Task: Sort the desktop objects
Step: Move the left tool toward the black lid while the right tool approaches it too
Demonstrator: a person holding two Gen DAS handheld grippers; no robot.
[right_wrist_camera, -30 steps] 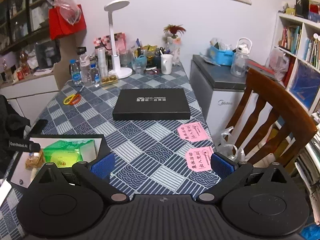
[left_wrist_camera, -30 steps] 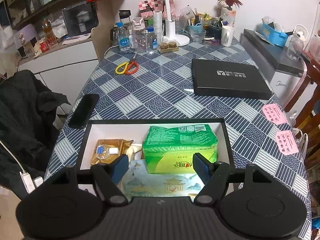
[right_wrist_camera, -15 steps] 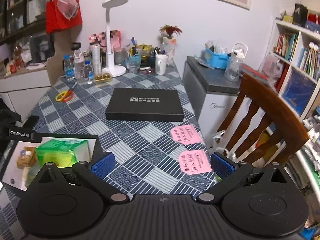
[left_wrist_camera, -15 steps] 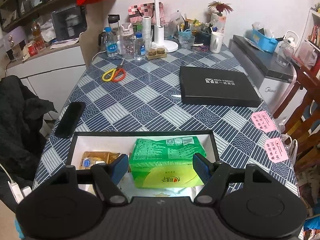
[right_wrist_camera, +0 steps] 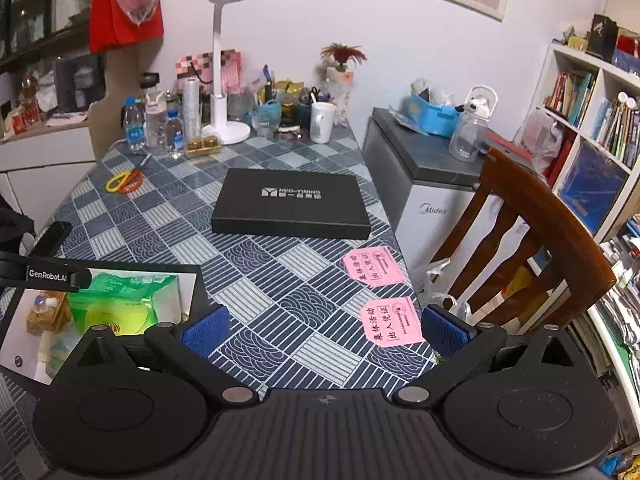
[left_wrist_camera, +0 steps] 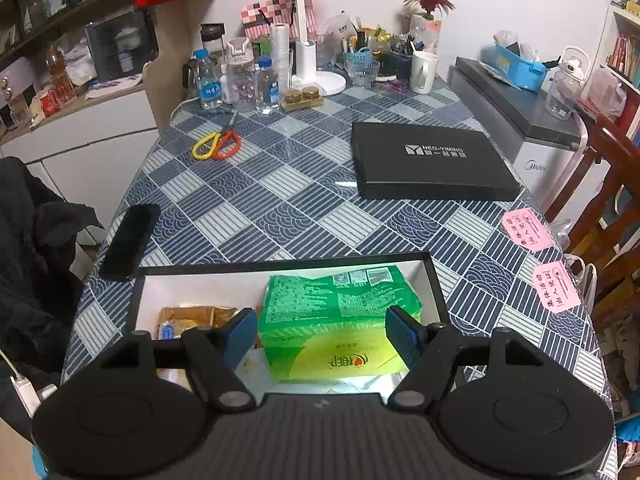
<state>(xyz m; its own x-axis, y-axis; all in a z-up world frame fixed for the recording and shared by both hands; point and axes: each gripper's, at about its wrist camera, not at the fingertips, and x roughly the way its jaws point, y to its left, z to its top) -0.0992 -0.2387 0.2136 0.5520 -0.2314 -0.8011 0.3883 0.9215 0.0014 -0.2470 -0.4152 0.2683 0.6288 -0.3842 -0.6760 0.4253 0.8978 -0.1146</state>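
Grippers both gape: our left gripper [left_wrist_camera: 322,330] hangs over the green tissue pack [left_wrist_camera: 336,320] lying in the open box [left_wrist_camera: 288,264]; our right gripper [right_wrist_camera: 320,330] hovers above the worktop [right_wrist_camera: 256,264] near two pink slips [right_wrist_camera: 390,320].

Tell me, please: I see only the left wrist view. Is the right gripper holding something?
Observer: No. The right gripper is open and holds nothing.
Operator: Where is it?
Observer: It hovers over the near right part of the blue patterned table. The nearer pink paper note lies on the cloth just inside its right finger.
Operator: My left finger hides something on the brown packet. What is it?
Observer: A small clear bottle lies on the brown packet, inside the black-rimmed open box.
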